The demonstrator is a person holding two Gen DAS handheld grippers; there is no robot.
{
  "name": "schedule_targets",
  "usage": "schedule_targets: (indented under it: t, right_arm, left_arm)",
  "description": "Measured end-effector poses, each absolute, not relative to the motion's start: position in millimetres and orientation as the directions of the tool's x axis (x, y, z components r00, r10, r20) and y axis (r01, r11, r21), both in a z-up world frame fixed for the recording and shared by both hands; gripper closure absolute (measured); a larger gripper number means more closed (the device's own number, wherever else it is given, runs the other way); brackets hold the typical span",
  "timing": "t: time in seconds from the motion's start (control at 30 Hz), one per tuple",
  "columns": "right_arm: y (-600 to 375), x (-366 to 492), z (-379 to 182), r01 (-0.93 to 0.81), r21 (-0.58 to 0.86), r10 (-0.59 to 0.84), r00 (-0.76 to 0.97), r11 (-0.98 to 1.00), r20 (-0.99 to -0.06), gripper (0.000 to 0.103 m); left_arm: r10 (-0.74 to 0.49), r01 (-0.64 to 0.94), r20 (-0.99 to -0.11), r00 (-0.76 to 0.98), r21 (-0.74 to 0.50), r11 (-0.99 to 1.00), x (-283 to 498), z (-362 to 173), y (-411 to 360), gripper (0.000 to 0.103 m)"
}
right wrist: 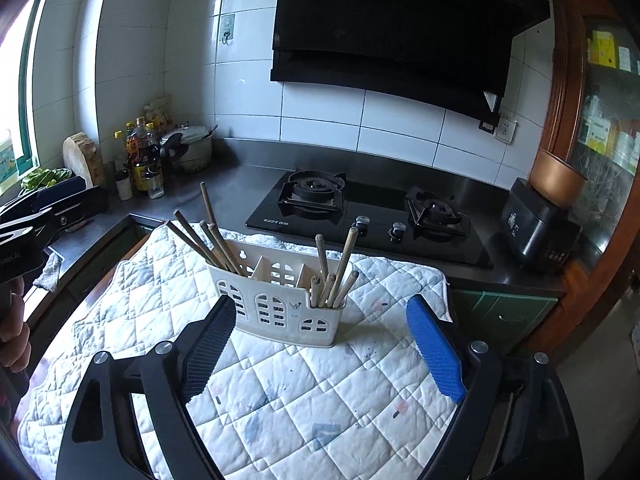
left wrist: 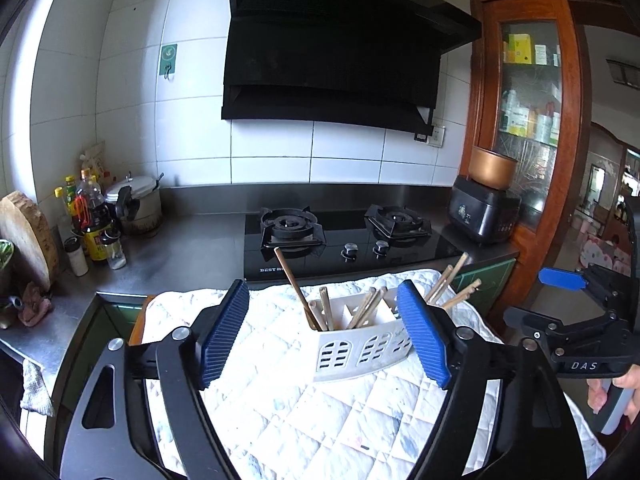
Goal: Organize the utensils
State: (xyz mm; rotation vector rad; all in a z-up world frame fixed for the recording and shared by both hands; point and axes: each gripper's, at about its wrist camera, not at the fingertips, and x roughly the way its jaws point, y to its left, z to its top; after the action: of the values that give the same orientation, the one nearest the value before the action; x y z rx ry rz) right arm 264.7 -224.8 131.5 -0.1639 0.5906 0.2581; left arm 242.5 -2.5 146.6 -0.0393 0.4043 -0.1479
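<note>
A white plastic utensil holder [left wrist: 360, 350] [right wrist: 276, 304] with three compartments stands on a white quilted cloth [left wrist: 280, 400] [right wrist: 280, 392]. Wooden chopsticks [left wrist: 296, 288] [right wrist: 200, 236] stand in its end compartments; another bunch [right wrist: 336, 272] fills the right one in the right wrist view. My left gripper [left wrist: 324, 328] is open and empty, just in front of the holder. My right gripper [right wrist: 320, 344] is open and empty, in front of the holder. The right gripper also shows in the left wrist view [left wrist: 568, 300].
Behind the cloth is a black gas hob [left wrist: 344, 236] [right wrist: 372, 216] on a steel counter [left wrist: 192, 240]. Bottles [left wrist: 94, 220], a pot [left wrist: 136, 204] and a cutting board [left wrist: 24, 236] stand at the left. A black cooker [left wrist: 484, 212] sits at the right.
</note>
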Motion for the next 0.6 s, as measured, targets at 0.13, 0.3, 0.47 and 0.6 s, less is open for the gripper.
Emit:
schedule_targets:
  t: [0.13, 0.3, 0.47, 0.6]
  right_arm:
    - [-230, 246, 124, -0.282, -0.055, 0.204, 0.805, 0.958, -0.557, 0.013]
    - [-231, 226, 110, -0.265, -0.042, 0.197, 0.806, 0.963, -0.558, 0.012]
    - [-228, 203, 98, -0.253, -0.028, 0.197, 0.814, 0.967, -0.547, 0.011]
    - [-225, 184, 88, -0.235, -0.031, 0.182, 0.823, 0.971, -0.538, 0.01]
  left_arm:
    - [-0.141, 0.134, -0.369, 0.919, -0.044, 0.99, 221, 144, -4, 0.017]
    - [-0.155, 0.147, -0.371, 0.916, -0.05, 0.988, 200, 136, 1, 0.011]
    - [-0.118, 0.127, -0.382, 0.916, -0.003, 0.992, 178, 123, -3, 0.01]
    - [-0.117, 0.125, -0.395, 0.911, -0.007, 0.992, 162, 110, 0, 0.009]
